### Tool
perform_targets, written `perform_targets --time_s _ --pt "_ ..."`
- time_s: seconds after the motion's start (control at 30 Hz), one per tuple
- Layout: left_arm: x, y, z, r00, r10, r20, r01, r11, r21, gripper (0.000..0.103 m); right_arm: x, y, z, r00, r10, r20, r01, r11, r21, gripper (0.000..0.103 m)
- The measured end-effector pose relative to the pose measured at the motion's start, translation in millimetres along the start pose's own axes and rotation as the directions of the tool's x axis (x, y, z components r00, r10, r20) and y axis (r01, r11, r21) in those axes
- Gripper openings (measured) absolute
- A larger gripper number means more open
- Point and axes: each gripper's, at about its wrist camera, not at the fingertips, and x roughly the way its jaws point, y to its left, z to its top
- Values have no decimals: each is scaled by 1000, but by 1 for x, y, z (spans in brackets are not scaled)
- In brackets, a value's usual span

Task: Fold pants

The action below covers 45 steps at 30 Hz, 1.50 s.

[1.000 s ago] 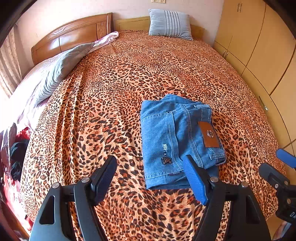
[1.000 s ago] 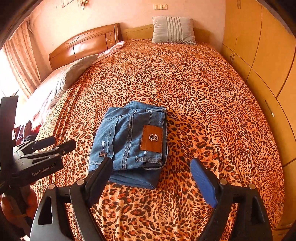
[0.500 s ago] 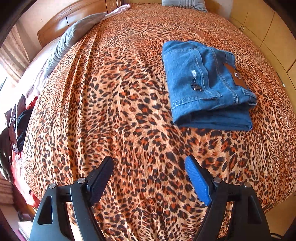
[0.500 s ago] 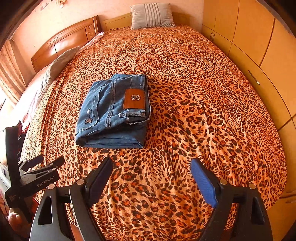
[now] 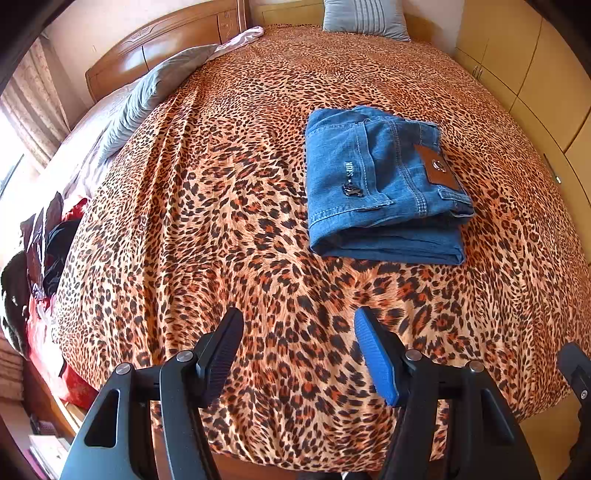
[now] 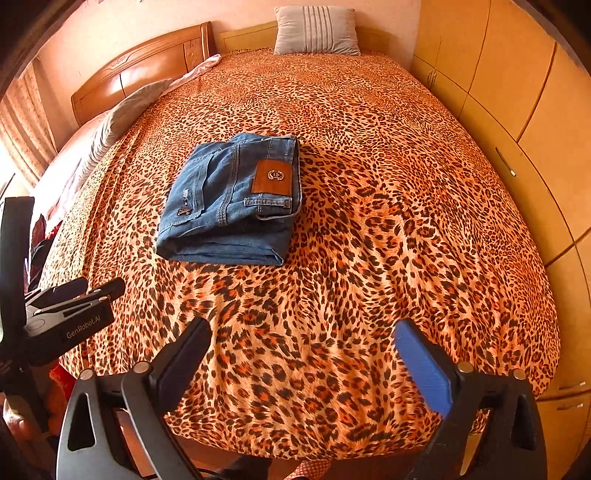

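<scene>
Blue jeans lie folded into a compact rectangle on the leopard-print bedspread, brown leather patch up. In the right wrist view the same jeans sit left of centre. My left gripper hovers over the bed's near edge, well short of the jeans; its jaws are closing with nothing between them. My right gripper also hangs over the near edge, its jaws opening wide and empty. The left gripper shows at the left edge of the right wrist view.
A wooden headboard and grey pillows line the left side. A striped cushion stands at the far end. Yellow wardrobe doors run along the right. Red and dark clothes are piled beside the bed at left.
Both grippers have drawn back from the folded jeans toward the bed's near edge. The left jaws have narrowed and the right jaws have spread wider. The jeans lie still.
</scene>
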Motion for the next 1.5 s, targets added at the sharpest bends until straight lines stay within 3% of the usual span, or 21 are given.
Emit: perform_targets --time_s 0.17,0.37,0.6,0.8,1.1,1.5 --pt "-35 -13 -21 997 57 60 -55 998 -41 65 -21 -18 -13 997 -48 64 49 999 -14 103" --pt "-67 -27 -36 996 57 68 -53 997 -55 74 -40 -37 -20 992 -47 117 49 999 -17 103" --pt "-96 -41 -44 989 80 122 -74 996 -54 74 -53 -46 -22 986 -32 165 36 999 -21 103" --pt "-104 -42 -49 989 72 127 -64 996 -68 72 -57 -49 -23 983 -45 179 51 998 -27 103" --pt "-106 -49 -53 993 6 118 -6 1000 -2 72 -62 -53 -24 979 -40 201 46 999 -26 103" --pt "-100 -48 -54 996 -17 93 15 1000 24 72 -61 -52 -24 980 -48 194 53 998 -23 103"
